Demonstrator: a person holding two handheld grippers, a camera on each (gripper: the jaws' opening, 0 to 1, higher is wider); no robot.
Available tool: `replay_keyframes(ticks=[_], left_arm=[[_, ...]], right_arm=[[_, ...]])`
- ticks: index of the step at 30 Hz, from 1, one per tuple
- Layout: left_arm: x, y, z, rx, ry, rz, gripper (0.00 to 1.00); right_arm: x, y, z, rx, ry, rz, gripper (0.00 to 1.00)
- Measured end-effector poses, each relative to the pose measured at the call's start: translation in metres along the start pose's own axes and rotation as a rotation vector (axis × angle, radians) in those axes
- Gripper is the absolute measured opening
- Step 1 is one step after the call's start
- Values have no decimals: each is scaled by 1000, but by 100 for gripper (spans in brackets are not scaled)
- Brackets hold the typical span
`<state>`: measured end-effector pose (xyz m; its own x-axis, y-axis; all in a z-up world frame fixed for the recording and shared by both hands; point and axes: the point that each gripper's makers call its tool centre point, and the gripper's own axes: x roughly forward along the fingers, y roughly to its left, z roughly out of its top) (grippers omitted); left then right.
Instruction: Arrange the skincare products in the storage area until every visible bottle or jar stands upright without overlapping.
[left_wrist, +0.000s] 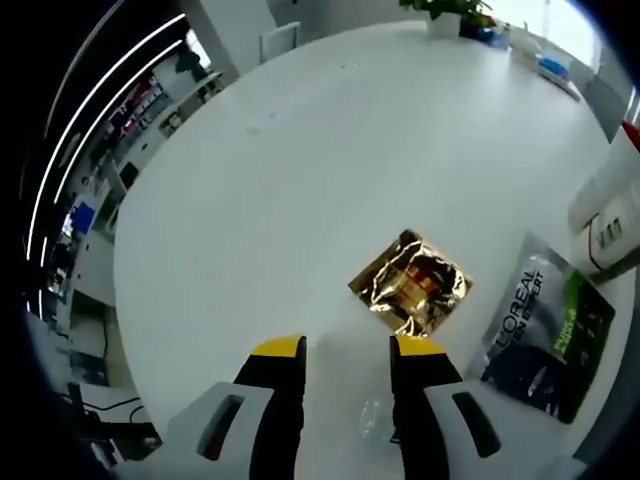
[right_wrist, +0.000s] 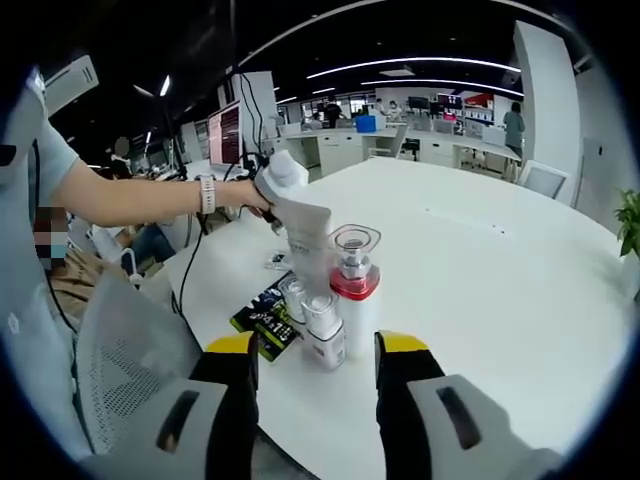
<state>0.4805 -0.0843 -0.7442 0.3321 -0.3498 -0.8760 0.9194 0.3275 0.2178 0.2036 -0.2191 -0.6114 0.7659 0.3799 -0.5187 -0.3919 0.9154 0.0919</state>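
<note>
My right gripper (right_wrist: 318, 345) is open, its yellow-tipped jaws on either side of a small white bottle (right_wrist: 325, 338) that stands on the white table (right_wrist: 480, 280). Just behind it stands a white bottle with a red collar and clear cap (right_wrist: 352, 278). A person's hand (right_wrist: 252, 196) holds a tall white tube (right_wrist: 303, 225) upright at the back of the group. A dark L'Oreal packet (right_wrist: 266, 318) lies flat beside them. My left gripper (left_wrist: 347, 350) is open over the table, short of a gold foil sachet (left_wrist: 411, 285). The dark L'Oreal packet (left_wrist: 548, 335) and white bottles (left_wrist: 610, 215) are at the right.
A small clear jar (right_wrist: 293, 292) stands among the bottles. A mesh chair back (right_wrist: 130, 360) is near the table's edge at lower left. A potted plant (left_wrist: 450, 12) and blue items (left_wrist: 552, 68) sit at the table's far side. Desks and people fill the office behind.
</note>
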Motion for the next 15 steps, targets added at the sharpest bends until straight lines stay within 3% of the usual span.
replay_keyframes(ticks=[4,15], left_arm=[[-1,-4,1,1,-3,-6,32],[5,-21,21,121,-30,-34,35]], right_arm=[[-1,0,1,1,-7,0,47],[-2,0,-5,16,1,4,45]])
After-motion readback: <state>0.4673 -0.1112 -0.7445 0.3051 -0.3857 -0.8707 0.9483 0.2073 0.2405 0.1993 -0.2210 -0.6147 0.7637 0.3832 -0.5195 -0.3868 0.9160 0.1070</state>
